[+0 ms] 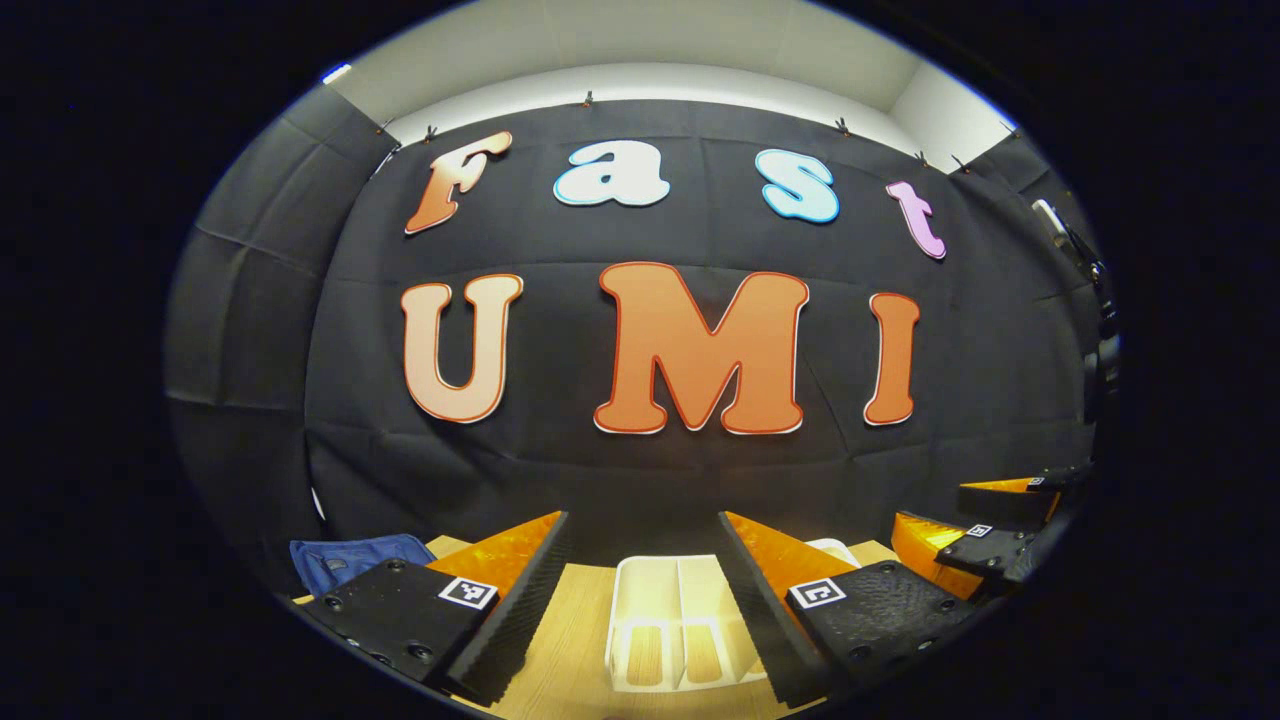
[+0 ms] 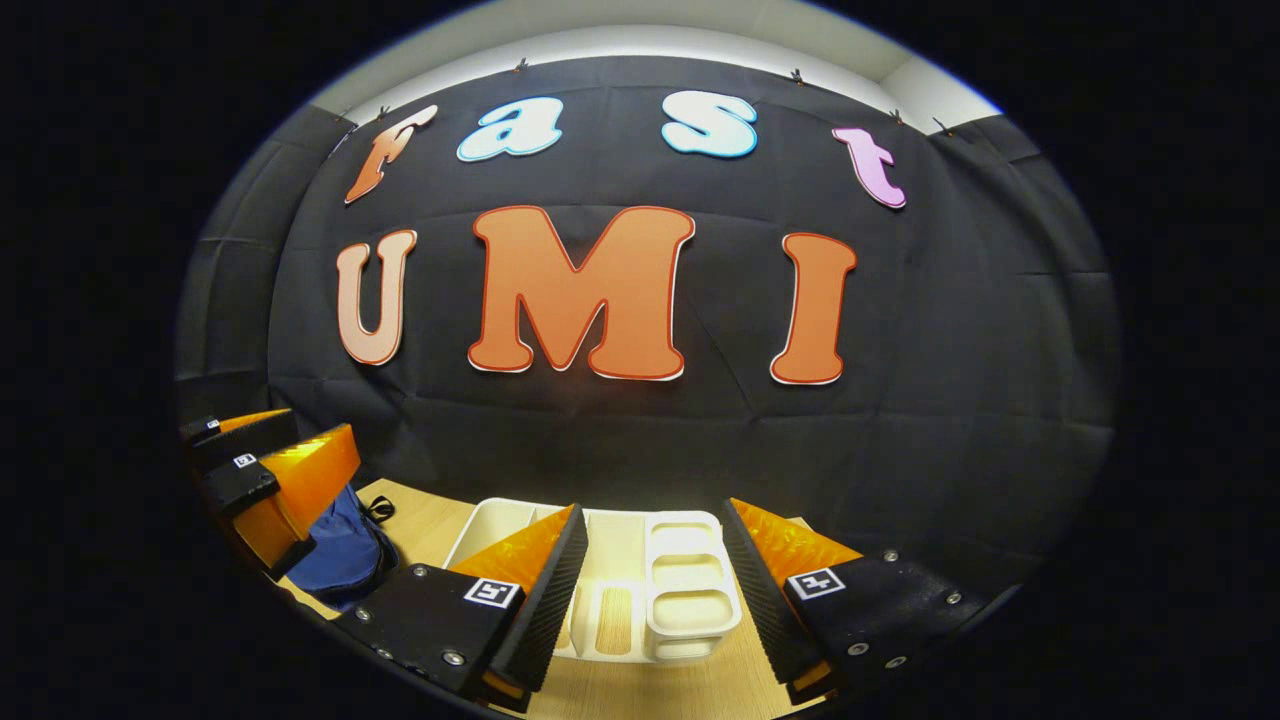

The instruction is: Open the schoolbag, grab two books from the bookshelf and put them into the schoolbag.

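Your left gripper sits nearest in the left gripper view, fingers spread wide with nothing between them; your right gripper reads the same in the right gripper view, wide and empty.

Table is light wood and carries everything. Schoolbag, blue cloth, lies at the far left of the table, just beside the left gripper as seen from the right gripper view; in the left gripper view only a blue corner shows at lower left. Cannot tell whether its zip is open.

White bookshelf, a slotted rack, lies straight ahead of both grippers, next to a smaller white organiser. No books are readable in the slots from here.

Risks: both grippers aim at the rack, not the bag, so you may reach for books before the bag is opened. The bag is soft, so it will likely drag across the table if you pull the zip without pinning it. The light rack could tip or slide if a wide finger clips a divider.
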Demonstrator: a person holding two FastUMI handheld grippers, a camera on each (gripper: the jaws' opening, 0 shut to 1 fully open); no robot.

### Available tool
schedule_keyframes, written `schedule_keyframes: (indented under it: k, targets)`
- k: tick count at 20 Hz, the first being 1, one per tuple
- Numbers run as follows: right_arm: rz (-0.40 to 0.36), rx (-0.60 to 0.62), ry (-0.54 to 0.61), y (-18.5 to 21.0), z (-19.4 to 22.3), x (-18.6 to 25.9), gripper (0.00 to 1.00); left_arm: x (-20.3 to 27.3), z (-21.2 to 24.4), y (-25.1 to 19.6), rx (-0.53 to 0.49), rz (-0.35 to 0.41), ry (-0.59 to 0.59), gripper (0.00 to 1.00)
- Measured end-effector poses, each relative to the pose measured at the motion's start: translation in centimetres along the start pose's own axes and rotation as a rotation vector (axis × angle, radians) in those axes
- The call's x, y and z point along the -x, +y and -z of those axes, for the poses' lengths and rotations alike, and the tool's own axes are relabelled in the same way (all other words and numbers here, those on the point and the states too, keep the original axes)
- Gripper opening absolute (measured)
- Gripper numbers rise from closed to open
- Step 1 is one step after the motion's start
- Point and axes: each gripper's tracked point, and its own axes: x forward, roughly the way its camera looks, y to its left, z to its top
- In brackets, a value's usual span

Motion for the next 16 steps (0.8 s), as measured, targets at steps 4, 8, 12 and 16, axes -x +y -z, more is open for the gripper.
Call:
schedule_keyframes:
  k: [4,8,12,16]
  targets:
    - [-0.015,0.015,0.004,0.8,0.4,0.0,0.82,-0.7,0.5,1.0,-0.002,-0.004,0.018,0.90]
    - [-0.024,0.021,0.004,1.3,0.6,0.0,0.82,-0.5,0.6,1.4,-0.007,-0.008,0.020,0.90]
    - [-0.023,0.027,-0.004,1.6,0.5,-0.4,0.82,-0.5,0.7,2.3,-0.006,-0.021,0.017,0.92]
    - [-0.020,0.029,-0.011,1.7,0.6,-0.5,0.82,-0.5,0.9,2.6,-0.023,-0.029,0.022,0.90]
